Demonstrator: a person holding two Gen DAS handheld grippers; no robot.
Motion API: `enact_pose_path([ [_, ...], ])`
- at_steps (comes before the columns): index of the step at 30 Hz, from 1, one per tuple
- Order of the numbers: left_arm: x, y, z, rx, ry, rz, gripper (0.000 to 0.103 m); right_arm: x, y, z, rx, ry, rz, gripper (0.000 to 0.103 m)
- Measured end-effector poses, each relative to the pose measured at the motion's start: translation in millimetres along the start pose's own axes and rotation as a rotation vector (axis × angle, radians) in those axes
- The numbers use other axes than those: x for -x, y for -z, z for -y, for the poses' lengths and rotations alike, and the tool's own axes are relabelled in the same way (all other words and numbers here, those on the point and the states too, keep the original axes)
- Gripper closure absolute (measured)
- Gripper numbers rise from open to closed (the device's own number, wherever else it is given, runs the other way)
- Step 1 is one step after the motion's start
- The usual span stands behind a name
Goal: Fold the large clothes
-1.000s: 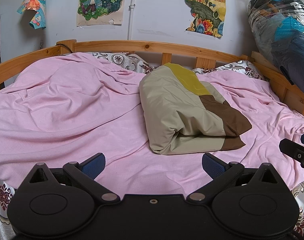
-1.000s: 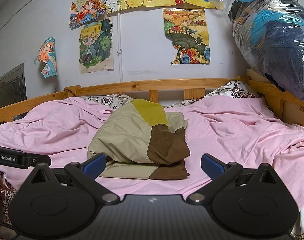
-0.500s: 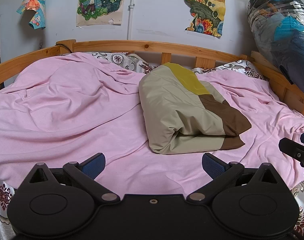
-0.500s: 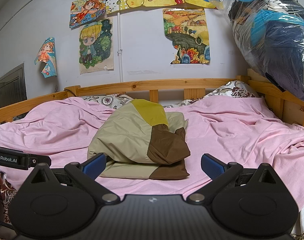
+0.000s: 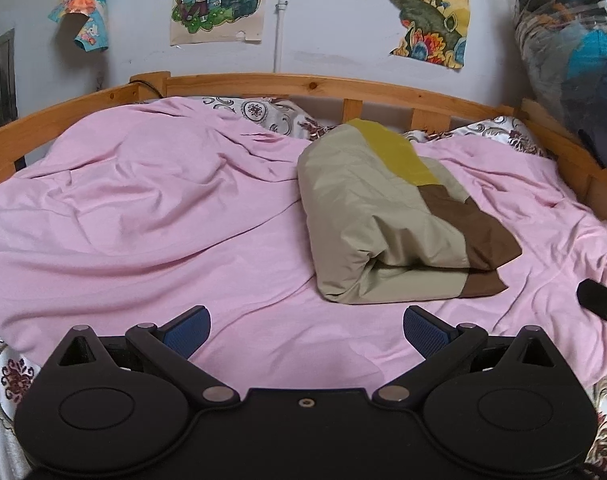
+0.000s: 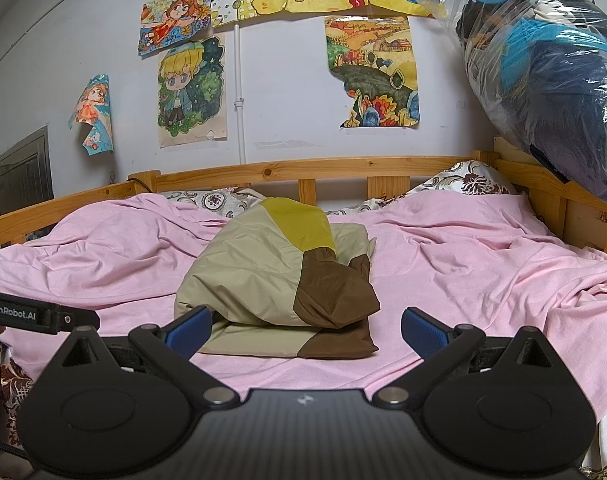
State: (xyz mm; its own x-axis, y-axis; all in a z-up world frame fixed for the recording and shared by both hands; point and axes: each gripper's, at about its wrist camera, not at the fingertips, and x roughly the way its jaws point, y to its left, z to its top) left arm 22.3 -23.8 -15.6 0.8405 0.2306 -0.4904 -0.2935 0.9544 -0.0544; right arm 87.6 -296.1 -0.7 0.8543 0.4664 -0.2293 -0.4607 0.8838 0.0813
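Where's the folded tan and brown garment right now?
The folded garment lies mid-bed on the pink sheet, centre in the right wrist view, right of centre in the left, before the wooden headboard.

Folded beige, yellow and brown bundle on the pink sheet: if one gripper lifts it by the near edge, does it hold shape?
Probably not. The folded beige, yellow and brown fabric bundle looks soft and puffy, so it would likely sag and unfold. Its loose stacked layers at the near edge suggest only the top one lifts. A push would likely slide it and bunch the wrinkled pink sheet.
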Motion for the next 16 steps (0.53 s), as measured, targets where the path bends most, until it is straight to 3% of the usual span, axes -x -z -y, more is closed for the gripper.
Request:
enact_pose_path([
  [16,-3.5,0.2,-4.3,0.013,0.017,-0.016,0.001,0.1,-0.2,0.0,0.000,0.000,-0.001,0.000],
])
